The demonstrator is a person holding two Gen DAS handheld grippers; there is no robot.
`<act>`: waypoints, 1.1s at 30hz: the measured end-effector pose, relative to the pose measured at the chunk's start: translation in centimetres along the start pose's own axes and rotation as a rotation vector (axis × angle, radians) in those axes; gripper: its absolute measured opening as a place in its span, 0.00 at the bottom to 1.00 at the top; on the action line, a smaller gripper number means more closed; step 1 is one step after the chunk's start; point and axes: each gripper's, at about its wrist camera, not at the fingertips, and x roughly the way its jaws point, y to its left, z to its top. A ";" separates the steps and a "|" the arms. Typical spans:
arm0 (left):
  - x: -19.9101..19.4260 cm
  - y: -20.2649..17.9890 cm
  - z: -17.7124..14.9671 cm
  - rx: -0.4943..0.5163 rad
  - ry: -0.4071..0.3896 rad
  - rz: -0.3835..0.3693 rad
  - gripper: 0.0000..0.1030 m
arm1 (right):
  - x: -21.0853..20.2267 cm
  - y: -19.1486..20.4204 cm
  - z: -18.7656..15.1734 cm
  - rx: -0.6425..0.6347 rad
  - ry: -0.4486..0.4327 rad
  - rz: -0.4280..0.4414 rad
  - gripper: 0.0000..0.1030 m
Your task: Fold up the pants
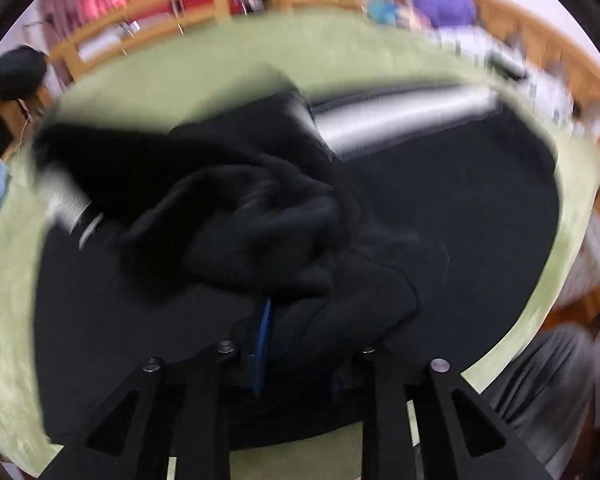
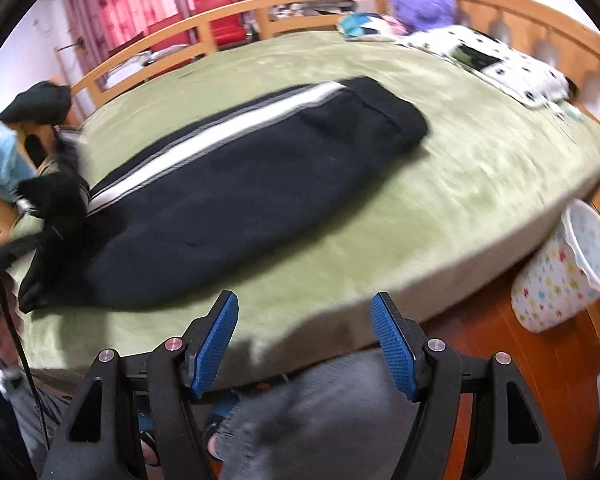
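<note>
Black pants [image 2: 240,184] with a white side stripe lie lengthwise on the green bed cover [image 2: 460,184]. Their left end is bunched and lifted. In the left wrist view a thick bundle of the pants [image 1: 260,220] fills the space between the fingers of my left gripper [image 1: 308,344]. Only the edge of one blue pad [image 1: 262,340] shows, and the gripper is shut on this fabric above the flat part of the pants. My right gripper [image 2: 304,344] hangs open over the bed's near edge. Nothing is between its blue pads [image 2: 216,344], and it is short of the pants.
A white basket with coloured stars [image 2: 568,272] stands on the floor at the bed's right corner. A spotted pillow [image 2: 500,60] and a purple plush toy [image 2: 424,0] lie at the far right. A wooden rail [image 2: 220,16] runs behind. The person's grey-clad leg [image 2: 320,412] is below.
</note>
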 end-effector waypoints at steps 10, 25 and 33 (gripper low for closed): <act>-9.0 10.7 -1.8 -0.195 -0.219 -0.123 0.77 | 2.1 5.1 2.7 -0.083 -0.035 0.134 0.66; -5.3 25.2 -8.2 -0.463 -0.143 -0.035 0.77 | 11.4 23.9 13.3 -0.374 -0.093 0.397 0.56; -0.5 25.2 -8.9 -0.468 -0.049 -0.179 0.76 | 17.4 25.4 16.8 -0.313 0.008 0.363 0.07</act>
